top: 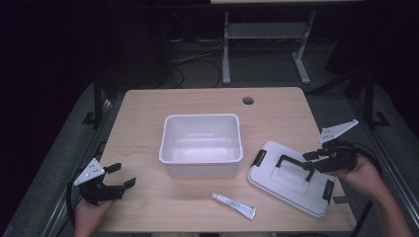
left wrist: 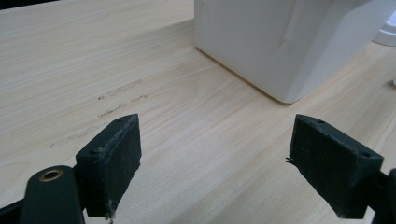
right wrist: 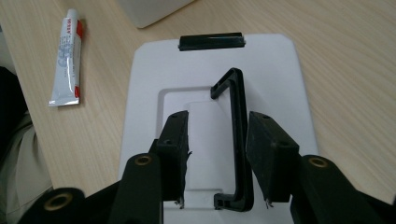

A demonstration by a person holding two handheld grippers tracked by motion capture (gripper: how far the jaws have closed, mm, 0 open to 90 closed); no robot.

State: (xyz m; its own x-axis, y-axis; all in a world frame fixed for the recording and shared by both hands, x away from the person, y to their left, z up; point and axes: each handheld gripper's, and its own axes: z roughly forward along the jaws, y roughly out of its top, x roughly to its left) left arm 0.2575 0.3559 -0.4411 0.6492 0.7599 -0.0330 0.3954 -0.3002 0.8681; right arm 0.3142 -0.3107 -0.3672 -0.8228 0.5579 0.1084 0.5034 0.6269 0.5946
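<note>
Two grippers we hold over the table (top: 143, 113): the right gripper (right wrist: 217, 156), near the right edge, straddles the black handle (right wrist: 239, 135) of the white lid (top: 289, 178) with jaws apart, not pinching, while the left gripper (left wrist: 215, 161) gapes empty near the front-left corner.

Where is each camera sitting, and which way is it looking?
High view: above the person's side of the table, looking forward and down; both hands show, with the left gripper and right gripper.
Left gripper view: rides the left gripper, facing the white bin; its open jaws show.
Right gripper view: rides the right gripper, looking down on the lid; its jaws stand either side of the black handle.
Shared: high and right gripper views both show the tube.
</note>
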